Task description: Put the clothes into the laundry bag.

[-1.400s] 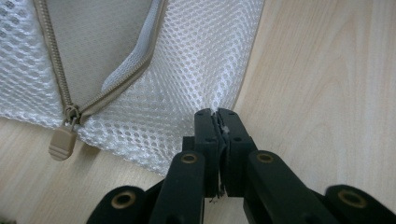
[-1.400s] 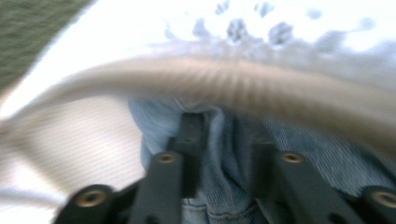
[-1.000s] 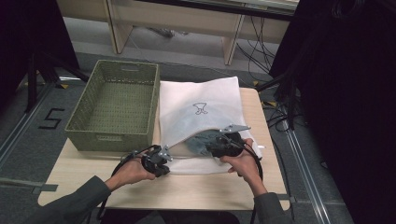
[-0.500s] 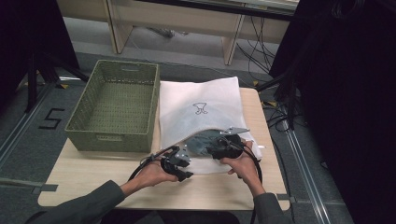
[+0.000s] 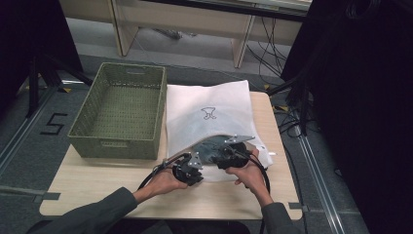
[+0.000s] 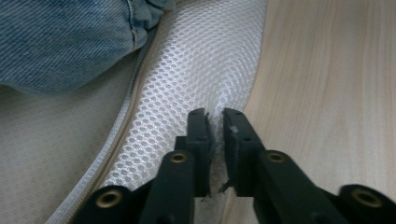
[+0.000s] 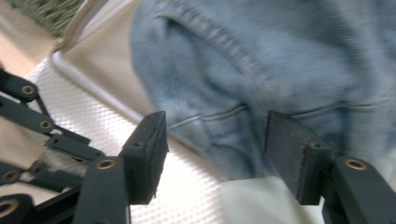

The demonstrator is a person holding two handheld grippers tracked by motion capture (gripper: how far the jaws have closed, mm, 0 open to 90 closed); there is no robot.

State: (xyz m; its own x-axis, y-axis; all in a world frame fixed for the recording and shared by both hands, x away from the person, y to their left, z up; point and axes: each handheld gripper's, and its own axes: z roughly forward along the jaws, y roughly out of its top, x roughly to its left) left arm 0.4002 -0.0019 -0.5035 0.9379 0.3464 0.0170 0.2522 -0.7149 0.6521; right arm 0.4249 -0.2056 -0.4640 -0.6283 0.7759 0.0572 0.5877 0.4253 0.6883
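At the near edge of the table (image 5: 97, 195), the left claw (image 6: 215, 122) has just been closing and now pinches the mesh edge of the white laundry bag (image 5: 209, 105). Just right of it, the right claw (image 7: 212, 140) stands wide open at the bag's mouth, jeans (image 7: 280, 60) between its pads, unpressed. Farther left sits the green basket (image 5: 83, 141).

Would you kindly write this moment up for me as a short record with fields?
Surface: light wooden table
Bag: white mesh laundry bag, flat, its mouth toward the person
Contents: blue denim garment in the bag's mouth
Left tool: jaws have just been closing, pinched on the bag's mesh edge
Right tool: open, the denim between its jaws, pads not pressing
Beside the bag: empty green woven basket, to its left
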